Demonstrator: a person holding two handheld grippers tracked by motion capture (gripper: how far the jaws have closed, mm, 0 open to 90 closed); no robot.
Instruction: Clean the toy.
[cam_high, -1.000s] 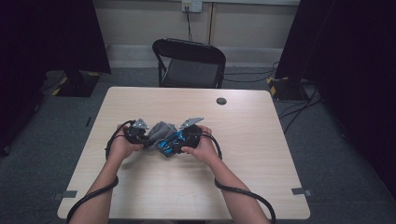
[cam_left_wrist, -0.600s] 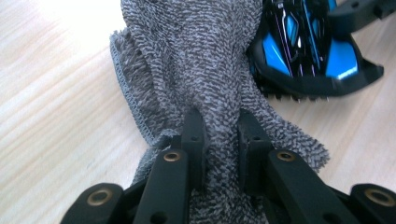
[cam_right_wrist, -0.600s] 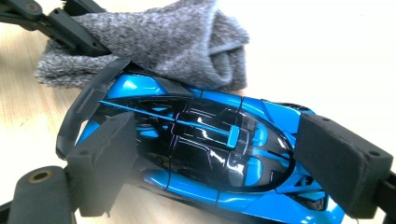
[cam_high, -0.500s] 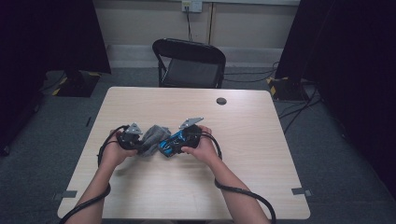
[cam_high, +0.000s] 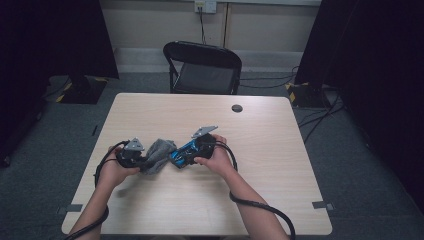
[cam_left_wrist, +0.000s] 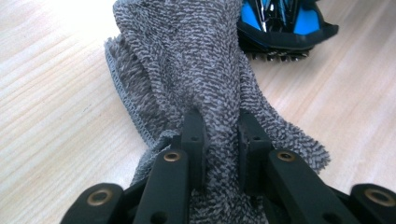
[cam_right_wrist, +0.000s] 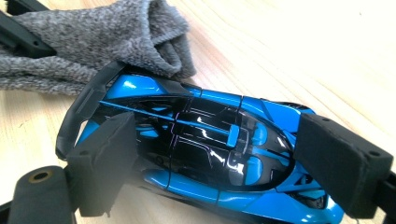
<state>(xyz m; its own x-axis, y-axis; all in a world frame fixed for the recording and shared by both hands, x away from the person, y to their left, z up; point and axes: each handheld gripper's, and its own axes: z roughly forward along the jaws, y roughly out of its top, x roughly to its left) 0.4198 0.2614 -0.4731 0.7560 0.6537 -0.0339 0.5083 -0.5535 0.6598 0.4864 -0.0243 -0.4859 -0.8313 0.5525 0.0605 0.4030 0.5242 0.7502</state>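
Left gripper (cam_left_wrist: 219, 135) low in frame, jaws clamped on bunched grey terry cloth (cam_left_wrist: 201, 70), blue-and-black toy sports car (cam_right_wrist: 205, 154) mid-frame on wooden table (cam_high: 280, 150), right gripper (cam_right_wrist: 224, 168) clamped across it, cloth touching the car's tail

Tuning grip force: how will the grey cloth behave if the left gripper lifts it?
Probably floppy: the grey cloth bunches in soft folds where the left gripper pinches it. Likely light, with a fuzzy pile that should resist slipping. Its free end touches the blue toy car, so it may drag there.

No readable text, label, number or sign on anything here
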